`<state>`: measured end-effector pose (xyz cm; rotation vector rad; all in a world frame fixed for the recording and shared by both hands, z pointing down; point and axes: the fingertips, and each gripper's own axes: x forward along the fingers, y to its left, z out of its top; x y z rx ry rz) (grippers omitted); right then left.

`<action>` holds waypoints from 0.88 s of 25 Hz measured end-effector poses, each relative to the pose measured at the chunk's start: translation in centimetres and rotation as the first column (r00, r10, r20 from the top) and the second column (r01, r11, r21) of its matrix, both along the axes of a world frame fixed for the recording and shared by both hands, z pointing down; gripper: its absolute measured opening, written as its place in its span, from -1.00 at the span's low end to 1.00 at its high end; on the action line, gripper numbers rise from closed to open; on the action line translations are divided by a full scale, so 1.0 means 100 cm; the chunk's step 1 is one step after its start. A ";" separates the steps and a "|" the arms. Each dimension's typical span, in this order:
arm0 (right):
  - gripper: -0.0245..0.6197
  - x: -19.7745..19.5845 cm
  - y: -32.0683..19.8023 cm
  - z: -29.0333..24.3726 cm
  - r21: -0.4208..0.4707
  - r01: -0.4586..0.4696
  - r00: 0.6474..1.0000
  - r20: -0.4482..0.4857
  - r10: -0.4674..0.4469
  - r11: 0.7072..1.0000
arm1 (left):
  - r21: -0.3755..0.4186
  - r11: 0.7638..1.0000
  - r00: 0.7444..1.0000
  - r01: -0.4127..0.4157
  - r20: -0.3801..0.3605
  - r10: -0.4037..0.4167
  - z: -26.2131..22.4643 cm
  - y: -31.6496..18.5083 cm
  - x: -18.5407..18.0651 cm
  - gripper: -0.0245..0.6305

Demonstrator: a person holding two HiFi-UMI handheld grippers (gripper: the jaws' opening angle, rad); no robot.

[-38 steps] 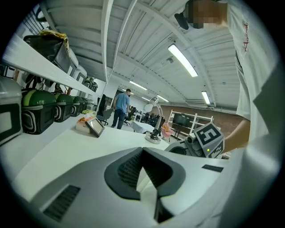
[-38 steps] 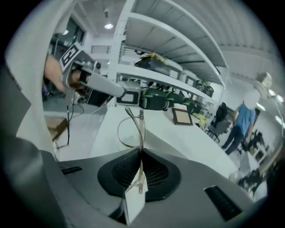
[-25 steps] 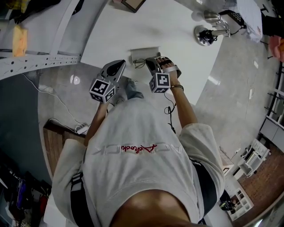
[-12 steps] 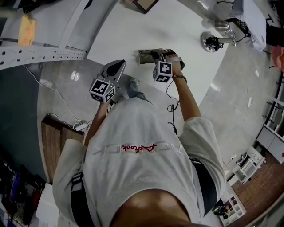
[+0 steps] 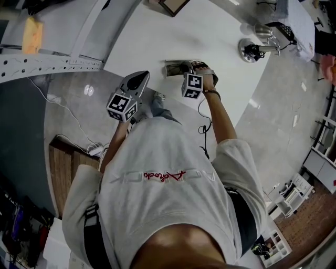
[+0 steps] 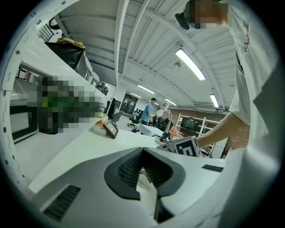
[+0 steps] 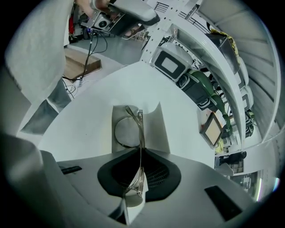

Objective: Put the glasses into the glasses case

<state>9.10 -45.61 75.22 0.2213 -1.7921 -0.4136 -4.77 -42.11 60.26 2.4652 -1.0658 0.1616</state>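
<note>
My right gripper (image 7: 140, 153) is shut on a pair of thin-rimmed glasses (image 7: 127, 132), pinching the frame edge-on. The round lens hangs just over the open pale glasses case (image 7: 156, 129), which lies on the white table (image 7: 89, 116). In the head view the right gripper (image 5: 185, 68) points steeply down onto the case (image 5: 173, 67) near the table's front edge. My left gripper (image 5: 143, 77) hangs off the table's edge to the left of the case, its jaws together with nothing in them. In the left gripper view, that gripper (image 6: 143, 156) faces across the table.
A metal stand (image 5: 253, 47) sits at the table's far right and a framed tablet (image 5: 170, 4) at the back. A white box with a screen (image 7: 169, 64) and a small frame (image 7: 213, 129) lie beyond the case. Cables (image 5: 73, 131) run on the floor at the left.
My right gripper has come down with the glasses onto the case. The left gripper has hardly shifted.
</note>
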 end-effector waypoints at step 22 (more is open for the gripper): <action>-0.48 0.006 0.013 -0.044 0.045 -0.083 0.995 0.059 0.080 0.996 | 0.057 0.997 0.998 -0.056 -0.020 0.057 -0.018 0.017 0.002 -0.90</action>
